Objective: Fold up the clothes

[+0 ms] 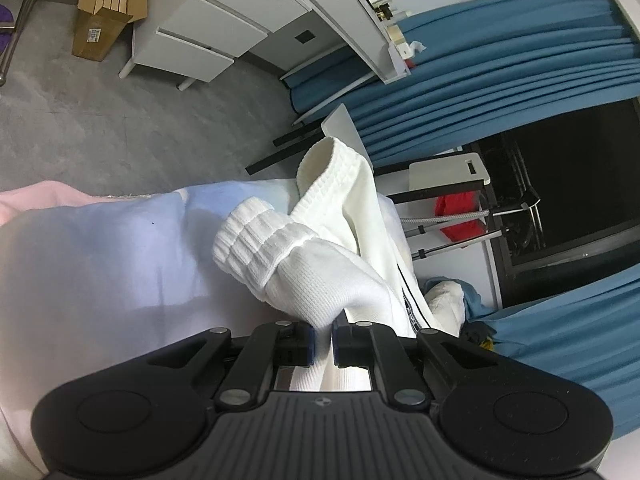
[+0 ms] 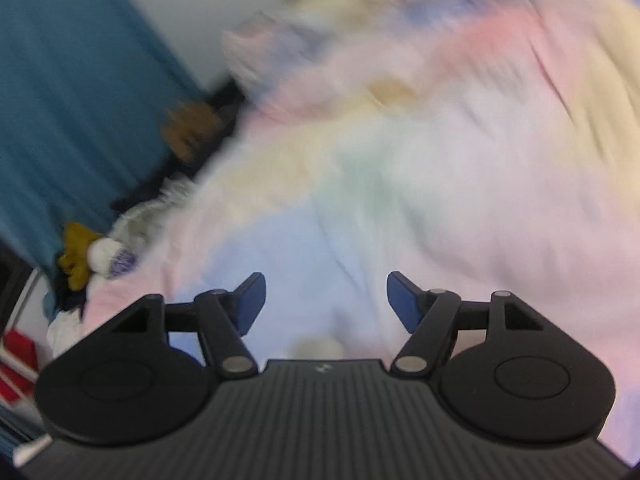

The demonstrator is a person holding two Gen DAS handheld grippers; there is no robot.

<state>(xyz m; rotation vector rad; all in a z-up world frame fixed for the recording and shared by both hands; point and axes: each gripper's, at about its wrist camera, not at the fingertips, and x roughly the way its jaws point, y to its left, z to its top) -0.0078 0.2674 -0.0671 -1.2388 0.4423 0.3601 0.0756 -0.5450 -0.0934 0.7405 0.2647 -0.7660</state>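
Pinching a white ribbed-knit sweater [image 1: 320, 280] by its sleeve, left gripper [image 1: 323, 340] has its blue pads closed on the fabric, ribbed cuff sticking up over a pastel rainbow bedsheet [image 1: 120, 248]; right gripper [image 2: 326, 300] spread wide, holding nothing, above the blurred sheet

Grey carpet [image 1: 100, 120] covers the floor on the left. On it stands a white drawer unit [image 1: 200, 36], with an open cardboard box [image 1: 106, 8] to its left. Blue curtains [image 1: 520, 68] hang on the right beside a dark window [image 1: 568, 200].
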